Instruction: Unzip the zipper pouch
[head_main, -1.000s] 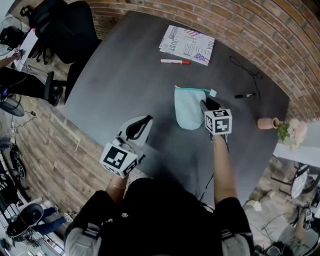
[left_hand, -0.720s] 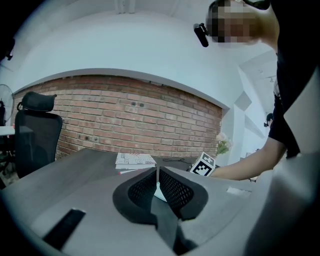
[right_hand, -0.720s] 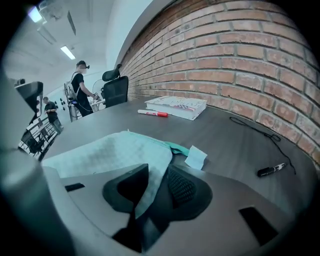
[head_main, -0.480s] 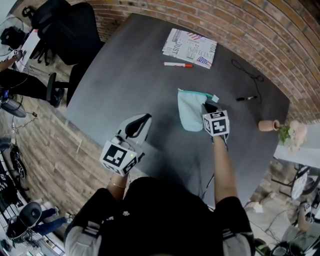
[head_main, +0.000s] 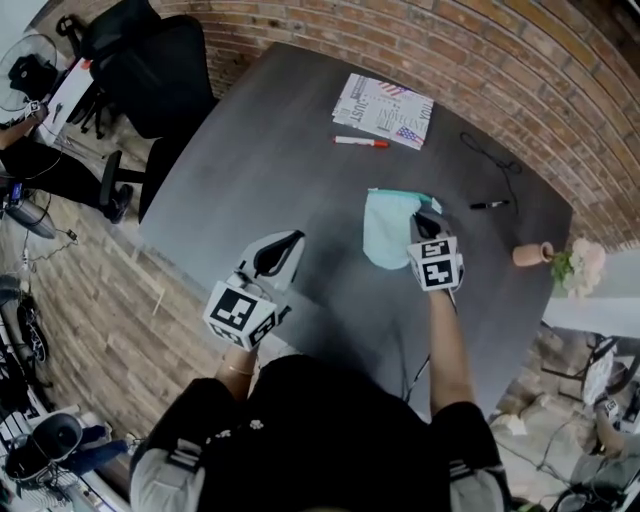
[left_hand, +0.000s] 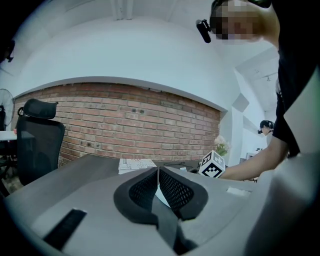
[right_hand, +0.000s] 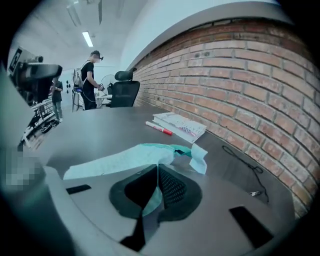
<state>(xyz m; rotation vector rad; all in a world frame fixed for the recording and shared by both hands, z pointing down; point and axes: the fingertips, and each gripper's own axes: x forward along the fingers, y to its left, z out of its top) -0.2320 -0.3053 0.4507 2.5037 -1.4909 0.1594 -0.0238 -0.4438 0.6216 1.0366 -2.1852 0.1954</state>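
**Item under task.** The flat mint-green fabric zipper pouch (head_main: 385, 232) is lying on the right half of the dark grey tabletop (head_main: 260, 150). Its zipper edge is facing away from the person.

**Grippers.**
- The right gripper (head_main: 425, 214) is pressing its jaws together on the pouch's right-hand edge. The right gripper view is showing mint fabric pinched between them.
- The left gripper (head_main: 288, 240) is hovering near the table's front edge, well apart from the pouch. Its jaws are closed on each other and are holding nothing.

**Assessment.**
- No opening is showing along the zipper, so unzipping appears not yet begun.
- The pinch is sitting on fabric, not on the slider, which I cannot make out.
- For a clean pull, one gripper should be anchoring the zipper end near the pale tab (right_hand: 202, 159).
- The other should be drawing the slider low and straight along the zipper line, so the thin fabric is not bunching or lifting.

**Surroundings.**
- At the table's far side, a stars-and-stripes printed booklet (head_main: 383, 108) is lying just beside a red marker (head_main: 361, 142).
- To the right, a black pen (head_main: 488, 205) and a thin black cable (head_main: 490, 150) are lying on the tabletop.
- A small terracotta vase (head_main: 527, 254) is sitting at the table's right edge.
- A red brick wall (head_main: 480, 50) is curving behind the table.
- A black office chair (head_main: 150, 60) is standing on the wood-plank floor (head_main: 70, 290).
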